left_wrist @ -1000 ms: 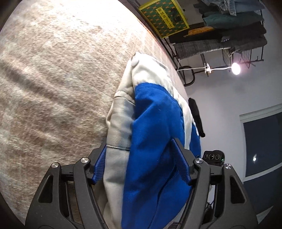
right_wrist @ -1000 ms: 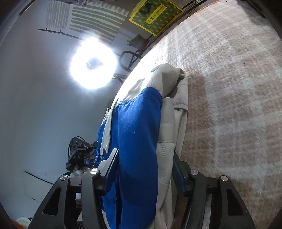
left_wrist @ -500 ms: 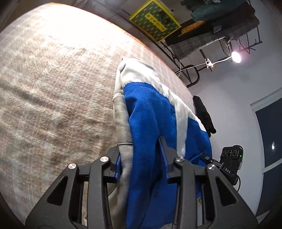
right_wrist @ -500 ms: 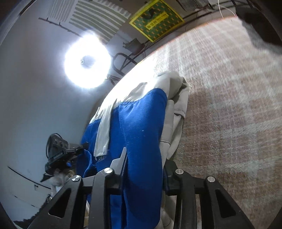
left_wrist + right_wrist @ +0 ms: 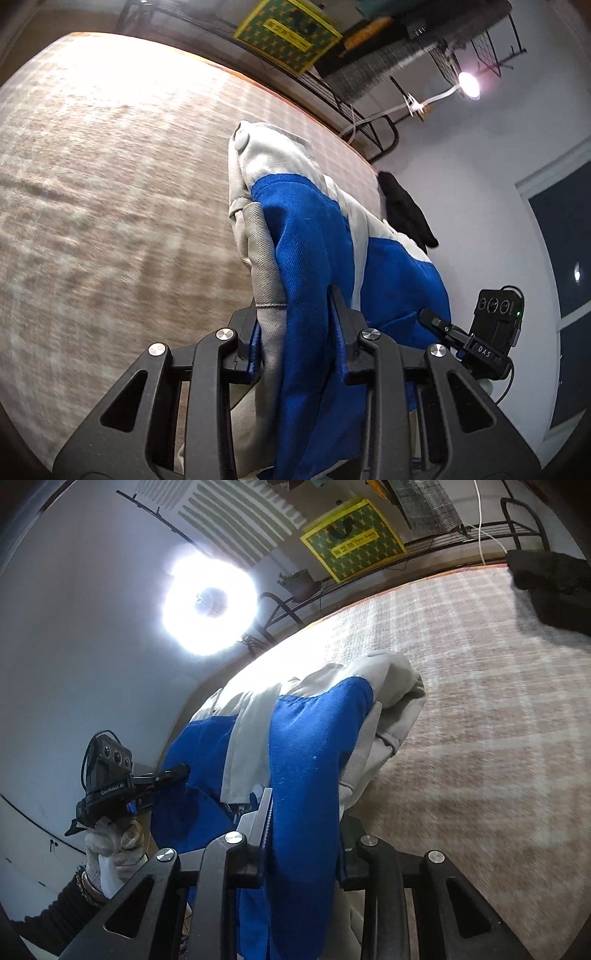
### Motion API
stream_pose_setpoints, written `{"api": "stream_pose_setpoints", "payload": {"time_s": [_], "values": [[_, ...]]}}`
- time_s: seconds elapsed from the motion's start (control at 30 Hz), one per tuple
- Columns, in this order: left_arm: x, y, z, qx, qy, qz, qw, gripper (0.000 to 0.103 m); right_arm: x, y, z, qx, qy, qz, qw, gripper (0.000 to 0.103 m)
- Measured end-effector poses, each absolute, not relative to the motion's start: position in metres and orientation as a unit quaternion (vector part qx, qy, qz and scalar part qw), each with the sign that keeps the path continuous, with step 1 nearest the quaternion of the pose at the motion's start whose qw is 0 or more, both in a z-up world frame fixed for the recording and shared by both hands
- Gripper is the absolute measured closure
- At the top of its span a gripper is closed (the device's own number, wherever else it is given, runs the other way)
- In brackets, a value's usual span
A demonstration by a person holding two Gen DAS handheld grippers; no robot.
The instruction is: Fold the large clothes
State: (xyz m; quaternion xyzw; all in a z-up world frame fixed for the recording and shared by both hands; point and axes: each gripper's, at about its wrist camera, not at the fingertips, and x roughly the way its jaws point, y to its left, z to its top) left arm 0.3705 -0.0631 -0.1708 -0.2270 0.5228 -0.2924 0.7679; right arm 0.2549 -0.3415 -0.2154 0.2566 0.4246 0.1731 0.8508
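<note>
A blue and light grey jacket [image 5: 306, 236] is held up off a beige plaid surface [image 5: 110, 166]. My left gripper [image 5: 295, 332] is shut on a thick bunch of its blue and grey cloth. My right gripper [image 5: 303, 823] is shut on another bunch of the same jacket [image 5: 317, 731]. The cloth hangs between the two grippers, and a white snap button [image 5: 242, 139] shows at its far grey end. Each view shows the other gripper: the right one [image 5: 491, 332] and the left one in a gloved hand [image 5: 107, 786].
A black garment [image 5: 550, 587] lies on the far part of the plaid surface, also in the left wrist view [image 5: 406, 214]. A metal rack with a yellow-green box [image 5: 351, 539] and folded clothes stands behind. A bright ring lamp [image 5: 210, 602] glares at the left.
Both grippers have closed from wide open onto the jacket cloth. The jacket has been lifted and the views have tilted up toward the rack and wall.
</note>
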Motion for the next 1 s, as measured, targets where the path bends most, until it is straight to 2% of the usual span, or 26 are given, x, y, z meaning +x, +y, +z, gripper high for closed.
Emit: {"api": "stream_pose_setpoints", "payload": {"time_s": [0.5,1.0], "values": [[0.368,-0.210,-0.166,-0.202,0.532,-0.360,0.739,0.075,0.183,-0.462,-0.193,0.261,0.400,0.113,0.871,0.078],[0.428,-0.389,-0.150,-0.183,0.493,-0.431,0.733,0.075,0.190,-0.613,-0.146,0.248,0.349,0.038,0.903,0.078]]}}
